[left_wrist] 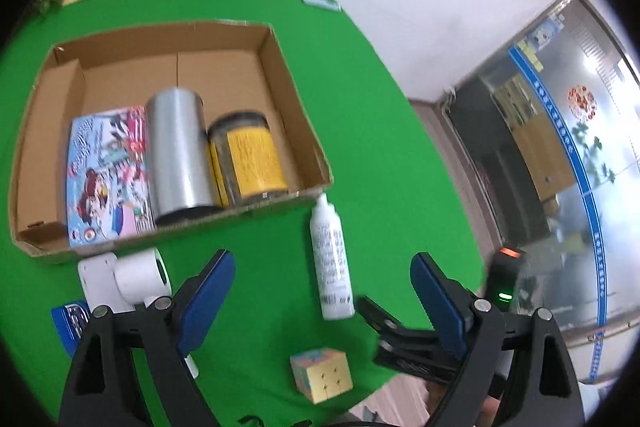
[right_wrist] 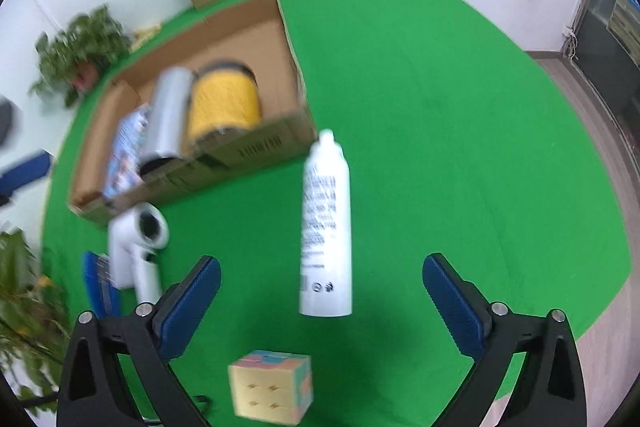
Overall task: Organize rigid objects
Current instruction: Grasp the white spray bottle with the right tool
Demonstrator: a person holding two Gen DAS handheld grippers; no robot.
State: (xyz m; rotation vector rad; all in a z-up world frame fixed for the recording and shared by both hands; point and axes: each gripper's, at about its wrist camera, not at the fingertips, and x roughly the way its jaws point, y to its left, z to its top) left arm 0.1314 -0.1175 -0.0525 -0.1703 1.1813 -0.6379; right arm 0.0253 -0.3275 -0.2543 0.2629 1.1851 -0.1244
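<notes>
The white spray bottle [right_wrist: 326,223] lies flat on the green desk [right_wrist: 460,147], just beside the cardboard box [right_wrist: 256,147]. Both the right hand-held gripper [right_wrist: 320,291] and left hand-held gripper [left_wrist: 322,291] gape, holding nothing. It looks light, stiff, slick and prone to roll; pinch across mid-body.

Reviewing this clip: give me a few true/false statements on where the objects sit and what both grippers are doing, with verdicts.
1. The white bottle lies on the green table, outside the cardboard box. True.
2. The right gripper is shut on the bottle. False: it is open, holding nothing.
3. The silver cylinder lies in the box beside the yellow-labelled jar. True.
4. The puzzle cube is in the box. False: it sits on the table.
5. The left gripper is open. True.
</notes>
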